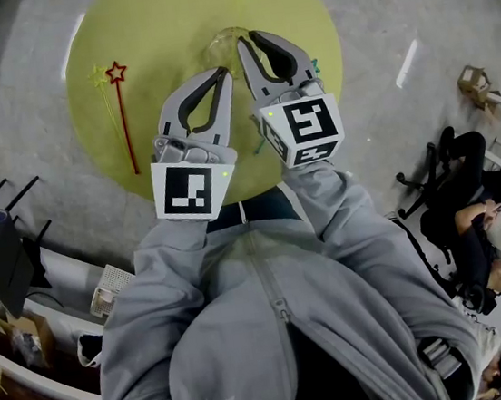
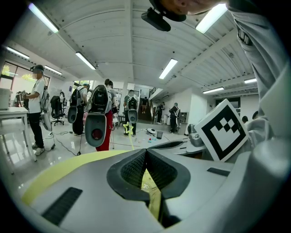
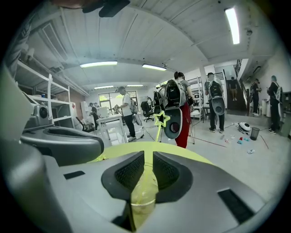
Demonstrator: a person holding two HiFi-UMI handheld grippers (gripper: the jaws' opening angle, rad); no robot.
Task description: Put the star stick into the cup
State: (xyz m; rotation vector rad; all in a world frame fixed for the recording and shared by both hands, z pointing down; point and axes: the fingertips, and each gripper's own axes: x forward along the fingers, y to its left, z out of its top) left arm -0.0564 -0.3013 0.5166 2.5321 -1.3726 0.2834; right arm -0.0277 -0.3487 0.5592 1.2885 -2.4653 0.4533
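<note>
The left gripper (image 1: 222,75) is clenched and the right gripper (image 1: 246,41) nearly so, both empty beside the clear cup (image 1: 222,39). The red star stick (image 1: 122,115) lies well left of the cup, so the jaws should open first, then pinch it mid-stem.

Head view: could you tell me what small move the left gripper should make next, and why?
Probably swing the left gripper left toward the red star stick. Its jaws are shut and empty. That stick lies flat on the table beside a green star stick. The right gripper looks shut on the cup, where an upright star stick seems to stand already.
</note>
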